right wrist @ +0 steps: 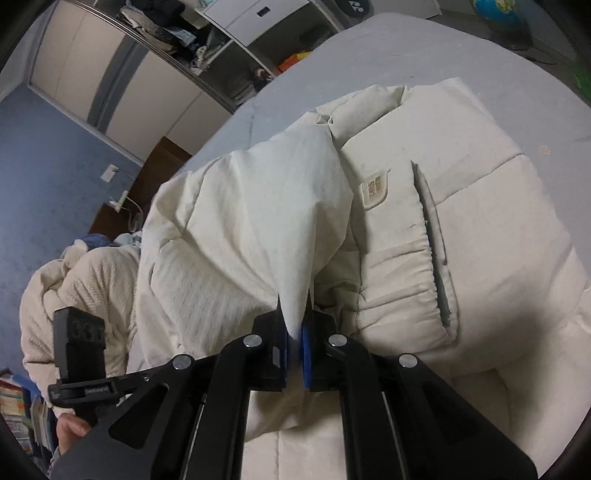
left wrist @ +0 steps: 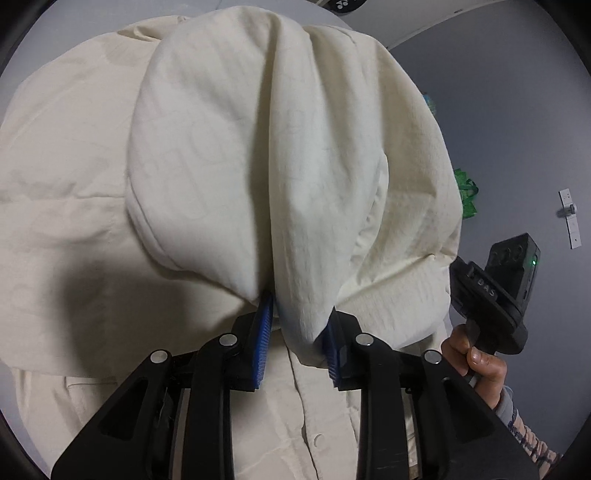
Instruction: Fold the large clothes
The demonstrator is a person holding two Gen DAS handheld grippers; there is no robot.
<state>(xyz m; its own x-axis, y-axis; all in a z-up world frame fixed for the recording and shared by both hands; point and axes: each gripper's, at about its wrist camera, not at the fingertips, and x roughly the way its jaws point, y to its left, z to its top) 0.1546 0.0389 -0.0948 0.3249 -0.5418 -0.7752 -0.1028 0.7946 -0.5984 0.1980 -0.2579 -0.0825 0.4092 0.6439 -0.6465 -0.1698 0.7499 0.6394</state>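
1 cream jacket (right wrist: 461, 229) lies spread on a grey bed (right wrist: 388, 48), with 1 part of it lifted and pinched by 2 grippers. The left gripper (left wrist: 299, 332) has its blue pads (left wrist: 263, 332) clamped on a thick bunch of fabric, jaws partly apart around it. The right gripper (right wrist: 294, 347) is nearly closed on a thin fold. The raised cloth blocks most of the left view. On the jacket: 1 logo patch (right wrist: 375, 190) and 1 pocket slit (right wrist: 432, 236) beside it. 1 cream blanket (right wrist: 81, 291) sits left of the bed, shelves (right wrist: 192, 33) behind. The right hand (left wrist: 476, 358) shows in the left view.
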